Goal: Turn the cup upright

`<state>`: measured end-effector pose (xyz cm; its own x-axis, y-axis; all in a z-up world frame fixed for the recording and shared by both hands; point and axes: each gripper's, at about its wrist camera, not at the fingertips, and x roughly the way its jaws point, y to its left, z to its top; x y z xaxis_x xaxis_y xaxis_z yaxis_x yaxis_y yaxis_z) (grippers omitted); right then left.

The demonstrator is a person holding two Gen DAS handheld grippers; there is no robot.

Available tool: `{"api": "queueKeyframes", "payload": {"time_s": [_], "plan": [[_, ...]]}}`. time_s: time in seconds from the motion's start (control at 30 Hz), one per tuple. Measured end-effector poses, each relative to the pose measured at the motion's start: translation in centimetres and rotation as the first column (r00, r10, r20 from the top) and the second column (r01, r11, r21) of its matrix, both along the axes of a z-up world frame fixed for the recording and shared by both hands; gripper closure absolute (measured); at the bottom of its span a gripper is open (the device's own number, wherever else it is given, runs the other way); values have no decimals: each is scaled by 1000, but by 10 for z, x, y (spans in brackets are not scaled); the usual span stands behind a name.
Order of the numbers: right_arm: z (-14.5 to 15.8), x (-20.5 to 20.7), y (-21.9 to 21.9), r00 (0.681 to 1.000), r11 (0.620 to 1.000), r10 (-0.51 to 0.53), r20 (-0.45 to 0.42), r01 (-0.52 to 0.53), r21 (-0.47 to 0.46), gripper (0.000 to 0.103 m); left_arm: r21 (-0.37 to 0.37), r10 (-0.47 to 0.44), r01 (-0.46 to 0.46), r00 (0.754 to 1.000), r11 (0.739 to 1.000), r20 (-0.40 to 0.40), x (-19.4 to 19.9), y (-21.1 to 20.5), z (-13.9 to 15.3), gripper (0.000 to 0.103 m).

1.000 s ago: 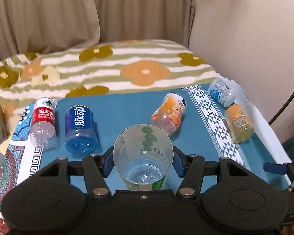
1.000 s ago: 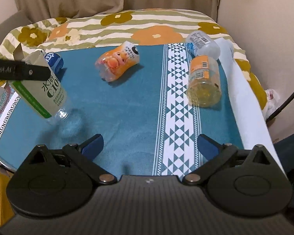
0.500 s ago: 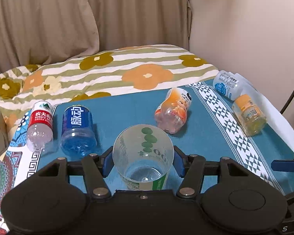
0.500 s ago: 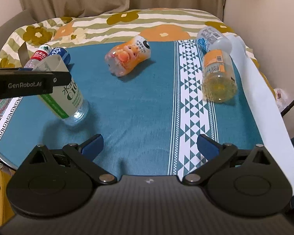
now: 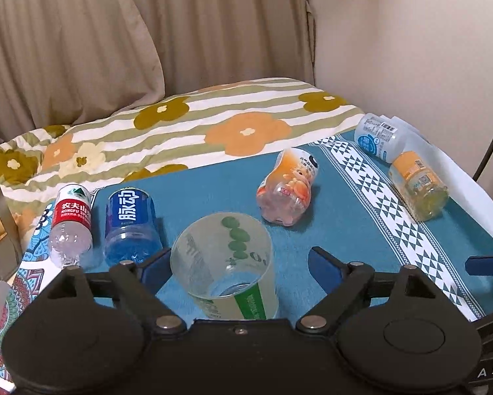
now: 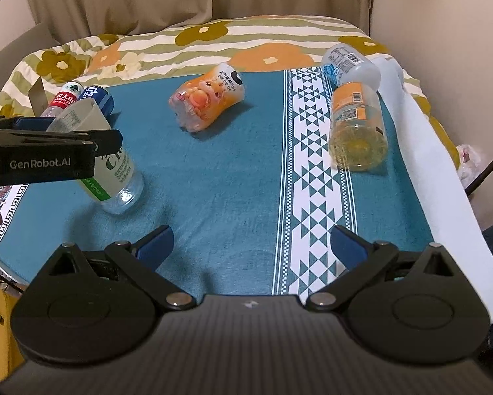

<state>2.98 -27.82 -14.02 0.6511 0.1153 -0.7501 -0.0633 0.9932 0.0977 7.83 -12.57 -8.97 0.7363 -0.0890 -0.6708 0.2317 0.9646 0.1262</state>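
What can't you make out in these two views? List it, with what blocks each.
1. Left wrist view: the cup underside, hidden by the left gripper body, so how it sits is unclear.
2. Right wrist view: the cup's middle, covered by the left gripper; finger contact unknown.
3. Right wrist view: red-label bottle and blue-label bottle, mostly behind the cup.
4. Both views: label fine print, too small.

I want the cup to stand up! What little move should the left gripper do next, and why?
Probably ease the left gripper straight back, slowly. Its jaws are open, the cup sits mouth-up with its base on the blue cloth, but seems to lean.
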Motion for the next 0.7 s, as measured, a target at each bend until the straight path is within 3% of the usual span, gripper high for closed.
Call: {"api": "queueKeyframes", "payload": {"time_s": [0.33,0.5,0.7], "plan": [[19,-8,1,999,1000,-1,32,1,-22,0,-20,18,-17,1000,1000,16,-9,8,17,9],[50,-15,7,998,999,10,59,-8,-36,0,-45,57,-56,998,997,35,-27,24,49,1],[93,-26,26,995,993,20,97,-9,-119,0,-104,116,-115,993,988,1,-49,58,82,0]]}}
